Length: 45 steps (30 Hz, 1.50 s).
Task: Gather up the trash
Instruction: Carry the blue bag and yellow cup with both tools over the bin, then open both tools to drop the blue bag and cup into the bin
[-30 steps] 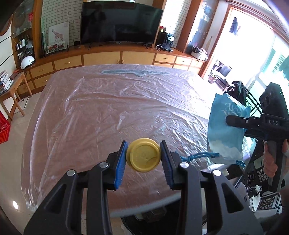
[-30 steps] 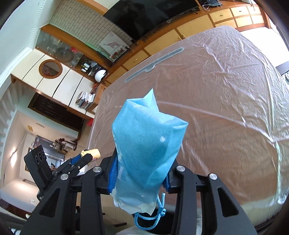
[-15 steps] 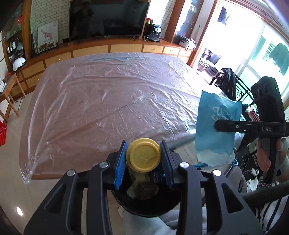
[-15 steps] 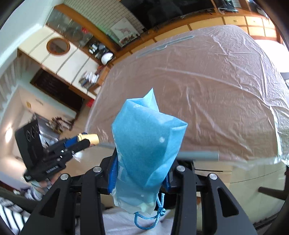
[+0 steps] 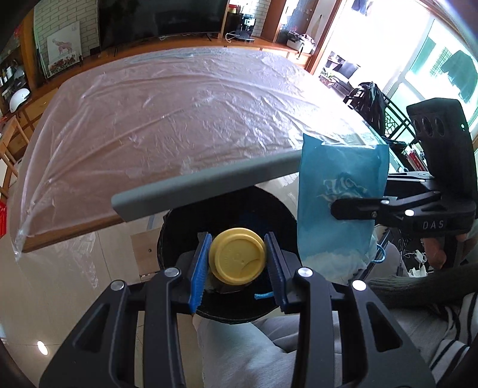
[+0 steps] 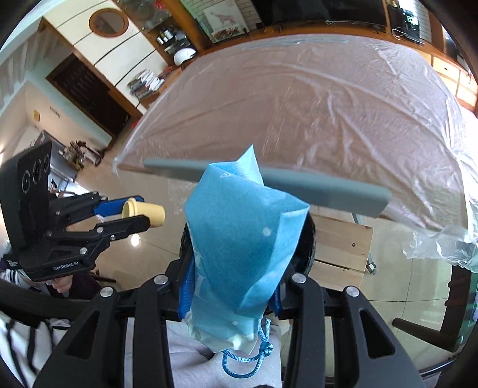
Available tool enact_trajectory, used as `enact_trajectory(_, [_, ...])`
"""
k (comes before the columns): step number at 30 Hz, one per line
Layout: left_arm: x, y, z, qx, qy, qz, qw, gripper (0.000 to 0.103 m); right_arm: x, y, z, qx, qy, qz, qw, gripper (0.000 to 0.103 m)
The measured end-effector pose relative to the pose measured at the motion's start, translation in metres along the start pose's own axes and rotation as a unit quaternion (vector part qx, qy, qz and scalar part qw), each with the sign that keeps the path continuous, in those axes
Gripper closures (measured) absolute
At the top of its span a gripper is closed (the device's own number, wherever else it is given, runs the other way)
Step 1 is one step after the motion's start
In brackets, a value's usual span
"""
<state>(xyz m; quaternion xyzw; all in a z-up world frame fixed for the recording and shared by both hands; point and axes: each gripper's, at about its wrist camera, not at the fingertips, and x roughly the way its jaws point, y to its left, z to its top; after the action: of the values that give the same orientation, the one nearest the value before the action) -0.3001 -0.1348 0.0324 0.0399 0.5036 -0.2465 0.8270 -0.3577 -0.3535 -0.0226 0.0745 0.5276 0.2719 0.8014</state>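
Landmark: the black trash bin (image 5: 227, 209) is sitting on the floor below the near edge of the worktop (image 5: 167, 119), and every place below is given relative to it.
Left hand-held gripper (image 5: 237, 262): its blue pads are clamping a yellow-capped cup (image 5: 237, 259) directly above the bin's opening; in the right wrist view the same cup (image 6: 145, 212) is sticking out sideways, cap toward the gripper body.
Right hand-held gripper (image 6: 230, 286): it is closed on a blue drawstring bag (image 6: 239, 247), which is hanging just to the right of the bin and partly over its rim; a blue cord (image 6: 248, 356) is dangling from the bag's lower end.
In the way: a grey bar (image 5: 206, 185) is running along the worktop's edge and is overhanging the far side of the bin, so part of the opening is hidden behind it.
Around: crinkled clear plastic sheet (image 5: 149, 98) is covering the worktop beyond the bin; a light wooden panel (image 6: 340, 247) is standing behind the bin under the worktop; the person's grey trouser leg (image 5: 239, 349) is lying on the near side of the bin.
Far beyond the bin: a dark television (image 5: 161, 15) is standing on a wooden cabinet against the brick wall.
Change from half a second ago: both grippers are lower, the bin is filling more of the left wrist view, and the grey bar is now crossing above the cup rather than beside it; both grasps are unchanged.
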Motion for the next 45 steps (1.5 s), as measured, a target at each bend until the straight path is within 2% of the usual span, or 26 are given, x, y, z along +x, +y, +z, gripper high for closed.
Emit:
enact_trajectory(12, [0.032,0.008,-0.007,-0.010,0.023,0.019,0.9995,0.065,0.042,0.012,-0.014,-0.039,0.028,-0.043,0.998,0.067])
enact_trajectory(23, [0.052,0.014,-0.006,-0.012,0.039,0.024,0.9989,0.065,0.076,0.001,-0.010,-0.039,0.061,-0.041,0.997,0.068])
enact_trajectory(45, [0.069,0.020,-0.006,-0.001,0.056,0.028,0.9980,0.065,0.092,0.010,-0.009,-0.054,0.076,-0.045,0.995,0.070])
